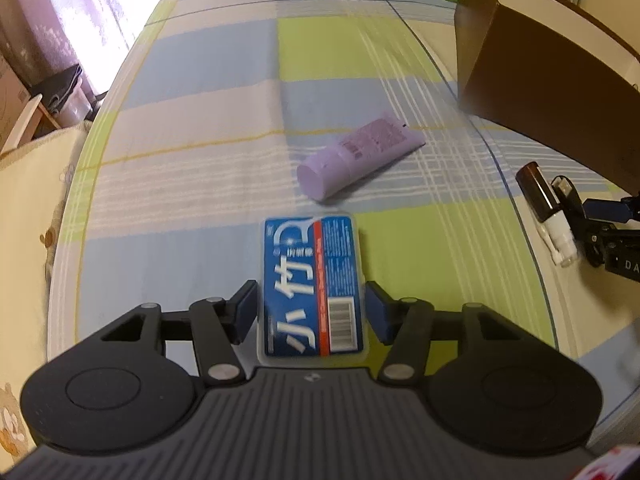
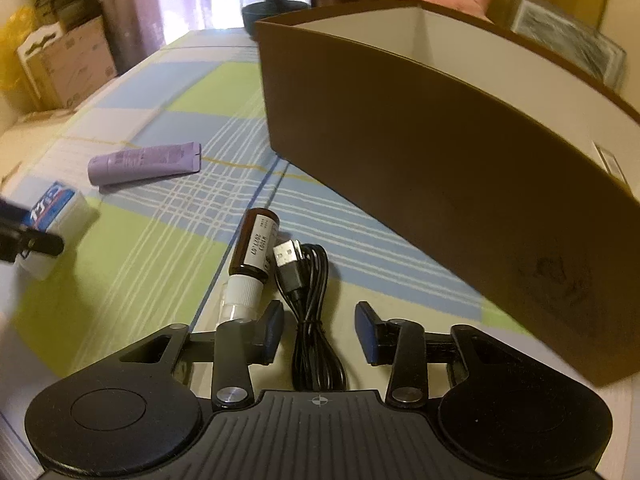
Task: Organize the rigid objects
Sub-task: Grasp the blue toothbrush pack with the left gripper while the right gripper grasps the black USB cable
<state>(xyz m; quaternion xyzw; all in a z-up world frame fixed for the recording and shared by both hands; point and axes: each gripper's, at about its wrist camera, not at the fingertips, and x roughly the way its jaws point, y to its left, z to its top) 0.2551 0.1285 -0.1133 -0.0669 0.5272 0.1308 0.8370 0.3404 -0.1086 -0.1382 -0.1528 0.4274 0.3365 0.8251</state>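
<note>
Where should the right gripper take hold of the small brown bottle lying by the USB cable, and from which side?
Grip the brown bottle across its glass body, coming from above with one finger on each long side. It lies flat, white cap toward the right gripper, so the body offers the widest parallel faces. The black USB cable lies close on its right, leaving that finger little room.

You've got daylight pouring through the sheer pale curtains (image 1: 100, 8), blown out white up top. Warm, dim indoor cast elsewhere. The lilac plastic tube (image 1: 360, 156) looks smeared with motion blur, and the tall brown cardboard box (image 2: 460, 176) throws soft shadow. Fisheye bends every edge.
</note>
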